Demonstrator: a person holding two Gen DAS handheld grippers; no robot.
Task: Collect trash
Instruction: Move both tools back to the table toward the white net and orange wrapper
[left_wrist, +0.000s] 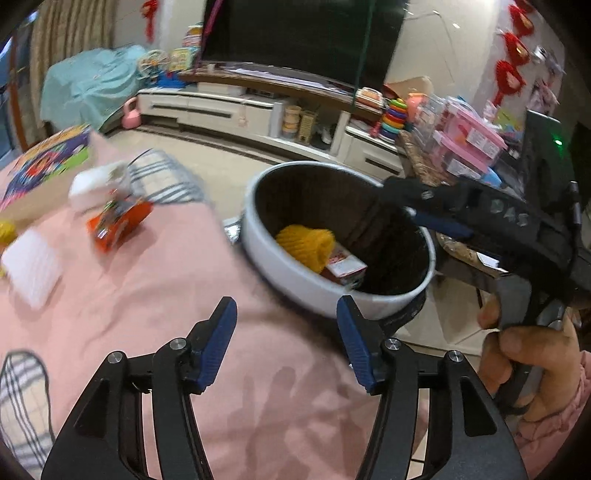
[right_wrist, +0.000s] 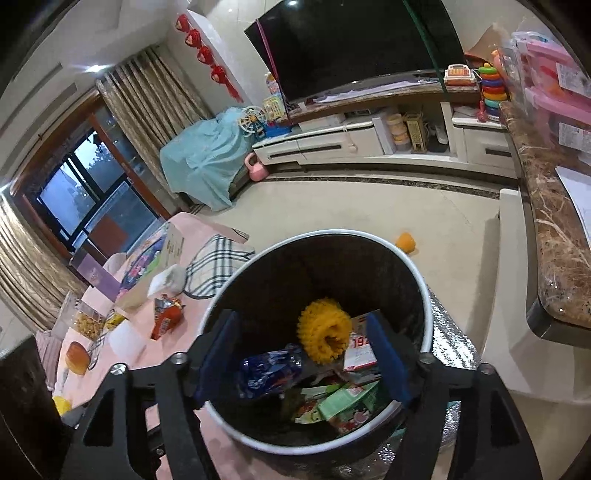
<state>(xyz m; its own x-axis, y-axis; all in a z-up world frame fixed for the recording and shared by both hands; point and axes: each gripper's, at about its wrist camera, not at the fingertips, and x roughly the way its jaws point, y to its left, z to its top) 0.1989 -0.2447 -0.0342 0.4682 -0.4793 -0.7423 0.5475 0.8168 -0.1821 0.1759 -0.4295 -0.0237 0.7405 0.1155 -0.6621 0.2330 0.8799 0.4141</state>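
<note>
While trash remained:
Bench (left_wrist: 155, 295): pink-covered.
Bin (left_wrist: 295, 284): beside it, part-filled.
Orange wrapper (left_wrist: 118, 225): on bench; light, crinkly (pinch an edge).
Left gripper (left_wrist: 286, 343): jaws apart, empty.
Right gripper (right_wrist: 303, 358): jaws wide, empty, over bin.

Both views are lit by soft, fairly dim indoor light. In the left wrist view, heavy motion blur is seen at nine to ten o'clock, where the orange packet (left_wrist: 119, 226) and white items are smeared; faint shadows are cast on the pink cloth (left_wrist: 155, 295) at six o'clock. In the right wrist view, sharper detail is kept; ceiling glare is seen at twelve o'clock on the television (right_wrist: 354, 44), and dusky daylight at the window (right_wrist: 92, 192) at nine o'clock. Straight lines are bowed and corners blackened by the fisheye.
</note>
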